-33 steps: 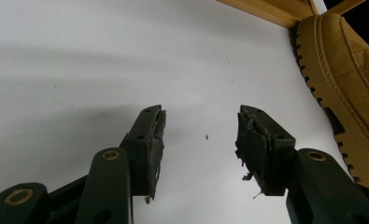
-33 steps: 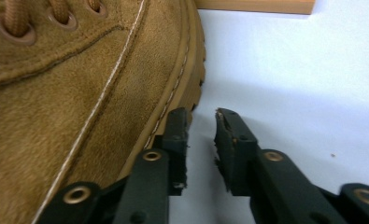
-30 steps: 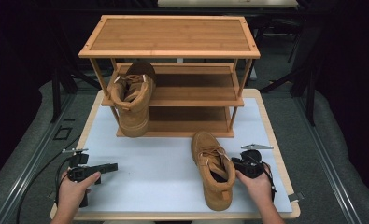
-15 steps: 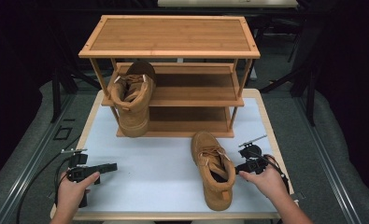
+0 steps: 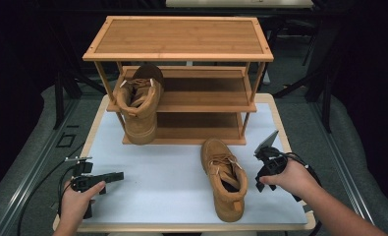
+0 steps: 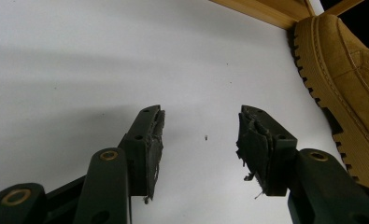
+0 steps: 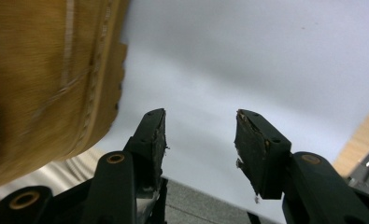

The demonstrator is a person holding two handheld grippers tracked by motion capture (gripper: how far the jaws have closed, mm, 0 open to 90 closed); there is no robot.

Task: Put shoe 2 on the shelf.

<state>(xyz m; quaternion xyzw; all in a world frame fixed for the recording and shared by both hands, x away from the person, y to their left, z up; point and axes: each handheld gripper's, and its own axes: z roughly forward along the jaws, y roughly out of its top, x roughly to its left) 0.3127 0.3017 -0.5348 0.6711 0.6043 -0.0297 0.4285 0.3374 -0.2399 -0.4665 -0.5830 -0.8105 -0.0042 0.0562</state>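
Black jaws of the right gripper stand apart with nothing between them, having widened within the last second and just eased in a little; in the right gripper view only the white table surface lies beyond the pads, and the tan side of the near boot fills the left of that view, close beside the left jaw but not touching it. From the high view the right gripper sits in the person's right hand, just right of the near boot, which lies on the white table at near right with its toe pointing far. The left gripper also has its jaws open and empty, frayed pads facing each other over bare table, with the boot's lugged sole off to the right. In the high view the left gripper rests low at near left, held by the left hand, well apart from the boot. Farther off, a bamboo shoe rack stands at the table's far side, and a second tan boot stands against its left front.
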